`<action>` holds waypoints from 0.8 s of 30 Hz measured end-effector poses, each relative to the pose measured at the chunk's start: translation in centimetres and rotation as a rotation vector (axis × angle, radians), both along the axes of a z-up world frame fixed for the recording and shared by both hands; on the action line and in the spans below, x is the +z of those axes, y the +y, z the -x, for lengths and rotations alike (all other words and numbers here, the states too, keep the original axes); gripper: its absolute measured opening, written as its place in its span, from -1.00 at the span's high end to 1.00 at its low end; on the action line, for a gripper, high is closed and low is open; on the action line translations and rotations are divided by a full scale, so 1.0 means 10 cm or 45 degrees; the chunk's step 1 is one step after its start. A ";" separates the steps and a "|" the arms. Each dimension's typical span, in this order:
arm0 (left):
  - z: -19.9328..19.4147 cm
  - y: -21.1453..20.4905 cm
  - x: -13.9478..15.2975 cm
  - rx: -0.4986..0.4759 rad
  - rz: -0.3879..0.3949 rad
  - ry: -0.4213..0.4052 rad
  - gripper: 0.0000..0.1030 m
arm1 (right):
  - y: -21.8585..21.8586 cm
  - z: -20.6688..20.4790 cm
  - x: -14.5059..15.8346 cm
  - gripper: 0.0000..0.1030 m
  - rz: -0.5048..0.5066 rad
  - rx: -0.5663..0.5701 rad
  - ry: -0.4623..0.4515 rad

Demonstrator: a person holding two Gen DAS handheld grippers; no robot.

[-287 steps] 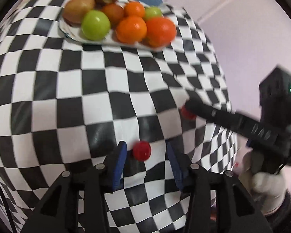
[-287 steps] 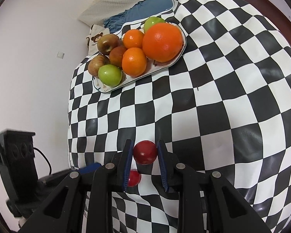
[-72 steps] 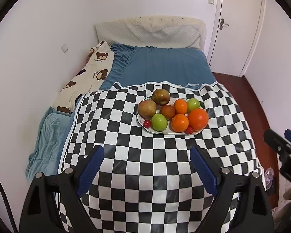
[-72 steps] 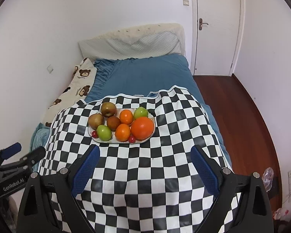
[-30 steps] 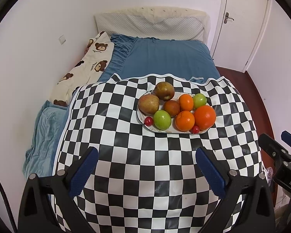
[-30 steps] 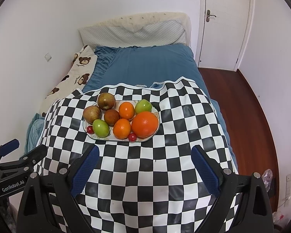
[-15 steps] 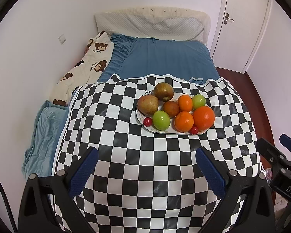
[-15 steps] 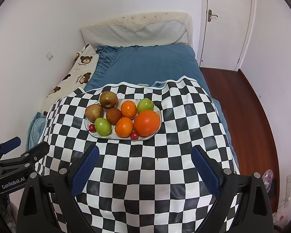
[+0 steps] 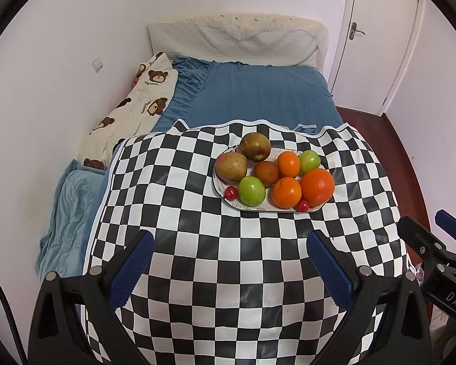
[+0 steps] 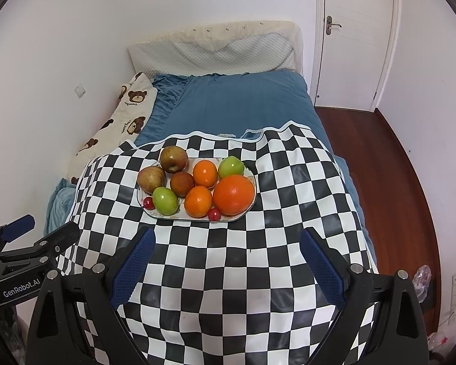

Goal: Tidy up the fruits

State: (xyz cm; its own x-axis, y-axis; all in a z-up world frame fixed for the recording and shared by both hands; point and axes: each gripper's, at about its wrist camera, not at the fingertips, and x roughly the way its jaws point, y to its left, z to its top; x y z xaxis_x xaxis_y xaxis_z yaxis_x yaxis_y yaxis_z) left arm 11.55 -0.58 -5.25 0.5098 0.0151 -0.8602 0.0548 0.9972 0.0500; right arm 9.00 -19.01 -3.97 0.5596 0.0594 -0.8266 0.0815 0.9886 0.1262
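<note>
A white oval plate (image 9: pixel 219 190) (image 10: pixel 141 196) on the checkered table holds several fruits: a big orange (image 9: pixel 317 187) (image 10: pixel 234 194), smaller oranges, green and brownish apples. Two small red fruits (image 9: pixel 230 193) (image 9: pixel 302 205) lie at the plate's near rim, also seen in the right wrist view (image 10: pixel 149 203) (image 10: pixel 214 214). My left gripper (image 9: pixel 229 261) is wide open and empty, held back above the table's near part. My right gripper (image 10: pixel 226 257) is also wide open and empty. Each gripper shows at the edge of the other's view (image 9: pixel 431 243) (image 10: pixel 33 240).
The table wears a black-and-white checkered cloth (image 9: pixel 228 273) (image 10: pixel 228 273). Behind it is a bed with a blue sheet (image 9: pixel 258 97), a bear-print blanket (image 9: pixel 130 106) and a white pillow. A door (image 10: pixel 355 39) and wooden floor (image 10: pixel 389 158) are at the right.
Both grippers, once low at the small red fruits with the right shut on one, are now open and pulled back high. The two red fruits now lie on the plate. Little moved in the last second.
</note>
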 end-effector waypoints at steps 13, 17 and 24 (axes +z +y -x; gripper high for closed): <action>0.02 0.00 0.04 0.003 -0.004 -0.004 -0.99 | 0.03 0.02 0.01 -0.90 -0.006 0.012 0.003; 0.03 0.00 0.06 0.003 -0.005 -0.010 -0.99 | 0.03 0.02 0.01 -0.90 -0.005 0.014 0.005; 0.03 0.00 0.07 0.002 -0.007 -0.011 -0.99 | 0.03 0.02 0.02 -0.90 -0.003 0.014 0.004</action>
State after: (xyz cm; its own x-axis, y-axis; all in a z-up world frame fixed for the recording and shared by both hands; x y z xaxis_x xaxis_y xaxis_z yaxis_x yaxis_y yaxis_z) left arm 11.24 -0.58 -4.57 0.5169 0.0204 -0.8558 0.0527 0.9971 0.0556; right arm 8.78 -18.70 -3.79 0.5564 0.0673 -0.8282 0.0710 0.9892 0.1281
